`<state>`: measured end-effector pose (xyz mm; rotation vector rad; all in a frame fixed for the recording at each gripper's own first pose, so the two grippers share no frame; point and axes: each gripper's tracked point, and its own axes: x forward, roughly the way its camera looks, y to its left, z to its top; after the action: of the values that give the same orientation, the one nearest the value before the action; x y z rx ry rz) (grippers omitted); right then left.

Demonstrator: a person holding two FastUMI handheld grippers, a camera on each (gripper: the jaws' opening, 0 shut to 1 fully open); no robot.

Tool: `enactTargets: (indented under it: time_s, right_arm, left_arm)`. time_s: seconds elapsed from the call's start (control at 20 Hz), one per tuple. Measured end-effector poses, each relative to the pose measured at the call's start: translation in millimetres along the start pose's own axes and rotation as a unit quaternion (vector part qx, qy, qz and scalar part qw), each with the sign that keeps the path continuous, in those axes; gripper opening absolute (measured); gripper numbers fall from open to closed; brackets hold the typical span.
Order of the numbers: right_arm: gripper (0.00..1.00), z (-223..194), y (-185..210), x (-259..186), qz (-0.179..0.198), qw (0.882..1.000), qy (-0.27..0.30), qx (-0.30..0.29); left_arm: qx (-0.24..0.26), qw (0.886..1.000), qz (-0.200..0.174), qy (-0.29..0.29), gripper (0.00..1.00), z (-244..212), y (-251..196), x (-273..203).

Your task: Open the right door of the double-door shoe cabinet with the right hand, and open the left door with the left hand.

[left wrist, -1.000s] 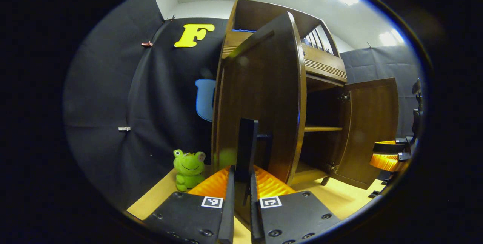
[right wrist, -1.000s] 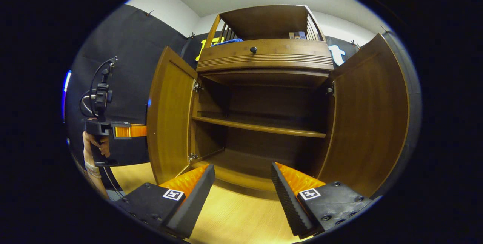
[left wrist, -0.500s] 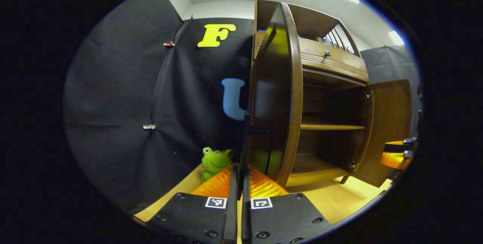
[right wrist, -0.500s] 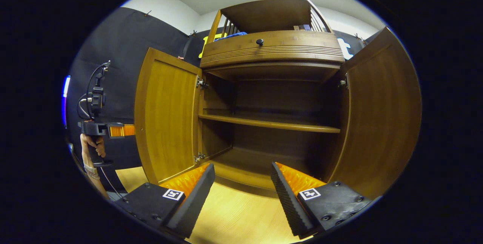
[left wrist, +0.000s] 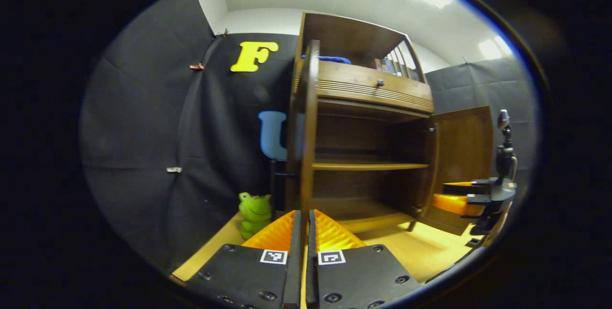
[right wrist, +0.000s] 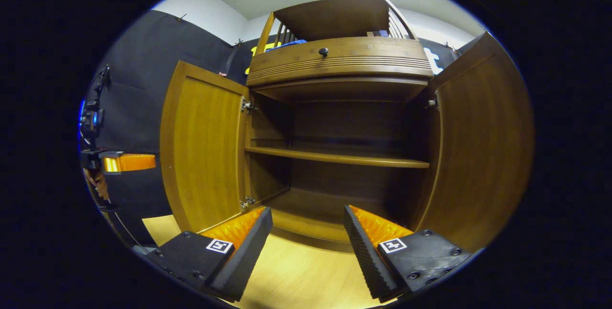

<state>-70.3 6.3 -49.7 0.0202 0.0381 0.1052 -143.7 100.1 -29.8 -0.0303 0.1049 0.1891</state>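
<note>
The brown shoe cabinet (right wrist: 339, 65) stands with both doors swung out. In the right gripper view its left door (right wrist: 203, 141) and right door (right wrist: 483, 146) flank a bare inner shelf (right wrist: 334, 157). My right gripper (right wrist: 308, 218) is open in front of the cabinet floor, with nothing between its fingers. In the left gripper view the left door (left wrist: 308, 127) is seen edge-on, its dark handle (left wrist: 279, 175) just behind it. My left gripper (left wrist: 302, 213) is shut, fingers pressed together, a short way back from that edge. The right door (left wrist: 461, 156) is beyond.
A green frog toy (left wrist: 255, 211) sits on the pale wooden floor (right wrist: 296, 275) left of the cabinet. A drawer with a dark knob (right wrist: 323, 51) tops the doors, and a blue item (right wrist: 289, 43) lies on the upper rack. A hand holds the left gripper (right wrist: 129, 161).
The left door has swung further open, from angled to edge-on in the left gripper view. My left gripper came off the handle and drew back. The right gripper barely moved.
</note>
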Motion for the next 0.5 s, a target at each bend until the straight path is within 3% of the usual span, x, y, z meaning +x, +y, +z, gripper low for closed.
enactTargets:
  time_s: [0.25,0.35,0.5]
  right_arm:
    - [0.98,6.6,-20.2,-14.1,-0.046,0.999,-0.013,0.014]
    - [0.98,9.1,-22.2,-22.0,-0.044,0.999,-0.013,0.028]
    - [0.98,13.1,-36.0,-34.9,-0.053,0.998,-0.014,0.03]
  left_arm:
    - [0.027,0.999,-0.027,-0.008,0.15,-1.2,-38.9,17.8]
    - [0.028,0.999,-0.041,-0.008,0.39,-0.6,-55.9,25.2]
    - [0.039,0.999,-0.033,-0.016,0.75,1.5,-65.3,38.2]
